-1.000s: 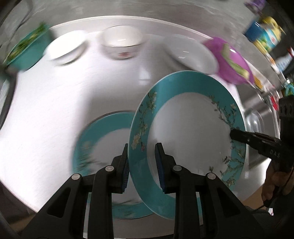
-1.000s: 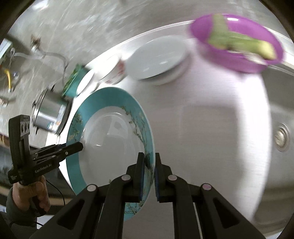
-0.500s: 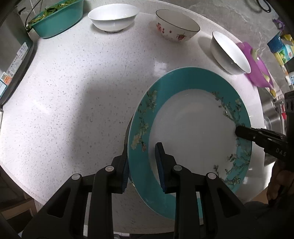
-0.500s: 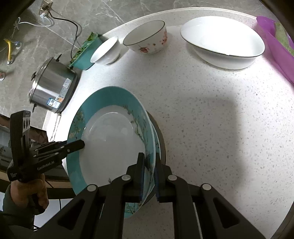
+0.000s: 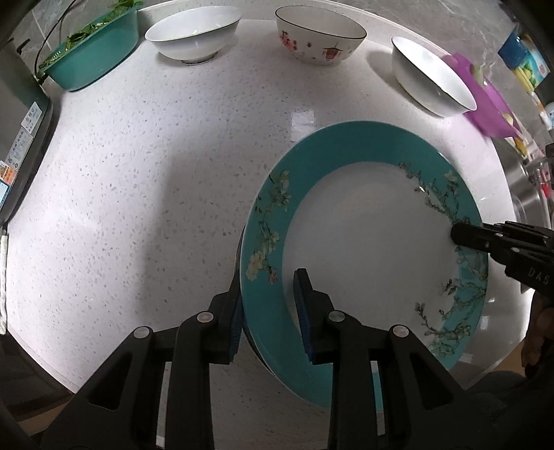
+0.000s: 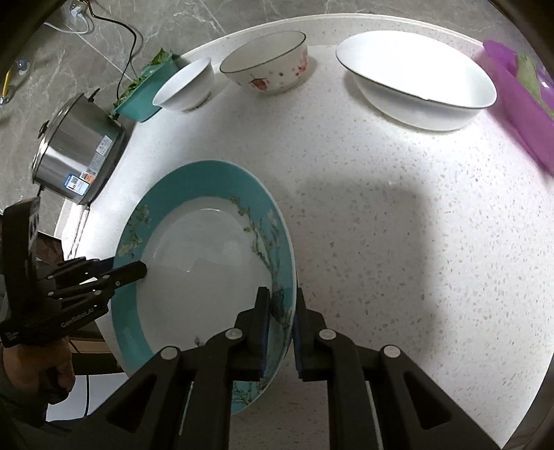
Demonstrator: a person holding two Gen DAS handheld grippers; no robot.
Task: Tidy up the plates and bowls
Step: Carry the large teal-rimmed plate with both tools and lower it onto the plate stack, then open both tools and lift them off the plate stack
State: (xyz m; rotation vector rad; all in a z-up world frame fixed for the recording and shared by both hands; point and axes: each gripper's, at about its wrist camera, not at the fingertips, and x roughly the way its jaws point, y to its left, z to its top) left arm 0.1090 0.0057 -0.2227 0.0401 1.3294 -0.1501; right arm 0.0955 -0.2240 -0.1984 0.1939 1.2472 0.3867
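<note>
A teal-rimmed floral plate [image 5: 367, 235] lies low over the white counter, on a second plate whose edge barely shows beneath it. My left gripper [image 5: 268, 294] straddles the plate's left rim, jaws a little apart around it. My right gripper [image 6: 279, 304] straddles the opposite rim [image 6: 287, 277], jaws slightly apart. Each gripper shows in the other's view. At the back stand a small white bowl [image 5: 194, 33], a flowered bowl [image 5: 320, 34] and a wide white bowl [image 5: 431, 79].
A teal basin of greens [image 5: 93, 59] sits at the back left. A steel rice cooker [image 6: 74, 145] stands at the counter's left edge. A purple bowl with vegetables [image 5: 491, 107] is at the right by the sink [image 5: 529, 200].
The plate has come down from a tilted, lifted position onto the other teal plate, covering it. Both grippers' jaws have loosened around the rim.
</note>
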